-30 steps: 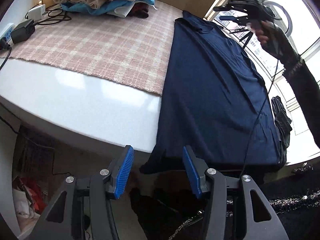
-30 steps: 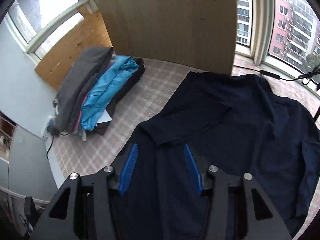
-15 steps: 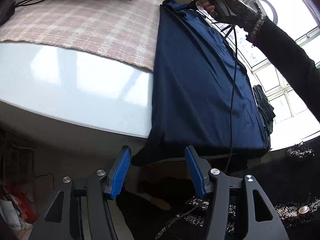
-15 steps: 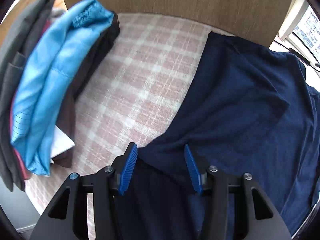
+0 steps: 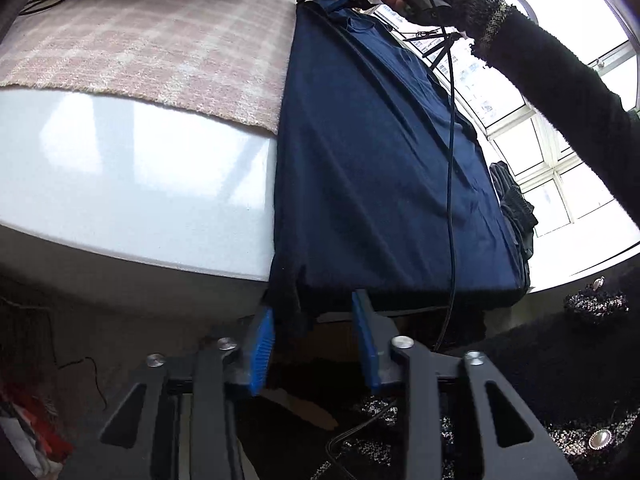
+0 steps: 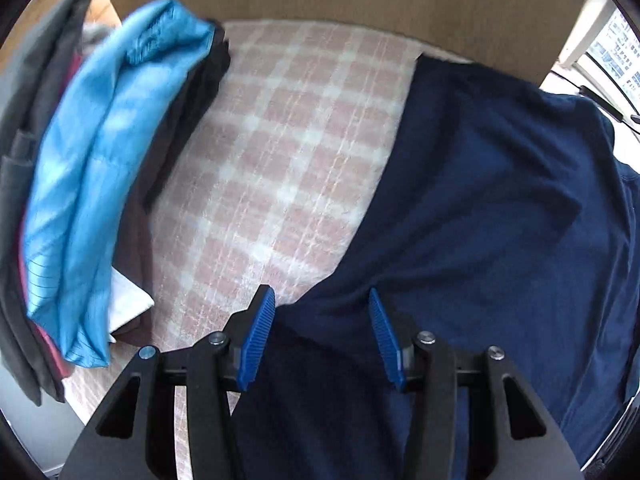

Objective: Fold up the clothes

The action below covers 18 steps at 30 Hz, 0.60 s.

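Navy blue cotton shirt (image 5: 380,152) spread flat along the table, its near hem hanging off the white table edge (image 5: 140,184).

Your left gripper (image 5: 314,344) sits low at that edge with the dangling hem corner between its blue ribbed pads (image 5: 260,350); its jaws have just been closing, yet a clear gap shows on both sides of the cloth and neither pad presses it. Your right gripper (image 6: 322,332) points down over the shirt's far end, jaws about half apart, straddling the fabric edge where it meets the pink-and-white checked cloth (image 6: 288,152) without pinching anything. A pile of folded clothes topped by a light blue garment (image 6: 108,168) lies well to the left of the shirt in the right wrist view.
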### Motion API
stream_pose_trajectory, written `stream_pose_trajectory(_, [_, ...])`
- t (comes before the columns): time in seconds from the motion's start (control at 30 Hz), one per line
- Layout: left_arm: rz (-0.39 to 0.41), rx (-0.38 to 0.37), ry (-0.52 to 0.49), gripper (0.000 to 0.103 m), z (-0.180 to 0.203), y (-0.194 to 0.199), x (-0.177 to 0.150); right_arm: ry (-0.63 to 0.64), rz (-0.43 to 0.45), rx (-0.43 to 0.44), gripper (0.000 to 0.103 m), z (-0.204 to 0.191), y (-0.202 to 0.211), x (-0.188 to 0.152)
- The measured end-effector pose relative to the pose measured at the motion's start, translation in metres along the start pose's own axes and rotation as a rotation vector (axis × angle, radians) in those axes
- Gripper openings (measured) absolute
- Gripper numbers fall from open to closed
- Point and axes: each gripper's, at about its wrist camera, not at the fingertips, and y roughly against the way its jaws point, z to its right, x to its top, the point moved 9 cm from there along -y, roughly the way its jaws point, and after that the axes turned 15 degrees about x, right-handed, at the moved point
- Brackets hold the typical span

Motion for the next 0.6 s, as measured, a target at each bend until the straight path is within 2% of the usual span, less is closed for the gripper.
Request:
stream_pose_trajectory(0.03, [0.002,0.0,-0.002,0.004,0.0,0.0,0.0,0.025,0.003,-0.021,0.049,-0.002,-0.001,-0.001])
stream_pose_trajectory(0.1, [0.012,0.008,-0.018,0.005,0.0,0.0,-0.002,0.069,0.011,-0.048,0.048,-0.005,-0.001,-0.002])
stream_pose_trajectory(0.13, [0.019,0.011,-0.025,0.005,0.002,0.002,-0.002,0.088,0.017,-0.05,0.043,-0.005,-0.001,-0.003])
stream_pose_trajectory(0.17, [0.027,0.013,-0.033,0.004,0.004,0.004,-0.002,0.107,0.022,-0.057,0.032,-0.004,0.001,-0.004])
stream_pose_trajectory(0.2, [0.038,0.003,-0.038,0.004,0.008,0.008,0.0,0.117,0.029,-0.049,0.027,-0.002,0.003,-0.004])
stream_pose_trajectory(0.27, [0.066,-0.004,-0.059,0.004,0.013,0.02,0.003,0.092,0.045,0.032,0.011,0.005,0.009,-0.003])
stream_pose_trajectory(0.43, [0.11,0.024,-0.134,0.004,0.05,0.054,0.01,0.004,0.127,0.246,0.01,0.025,0.041,-0.005])
stream_pose_trajectory(0.6, [0.116,0.03,-0.293,0.004,0.116,0.068,0.005,-0.032,0.215,0.337,0.009,0.053,0.088,-0.016])
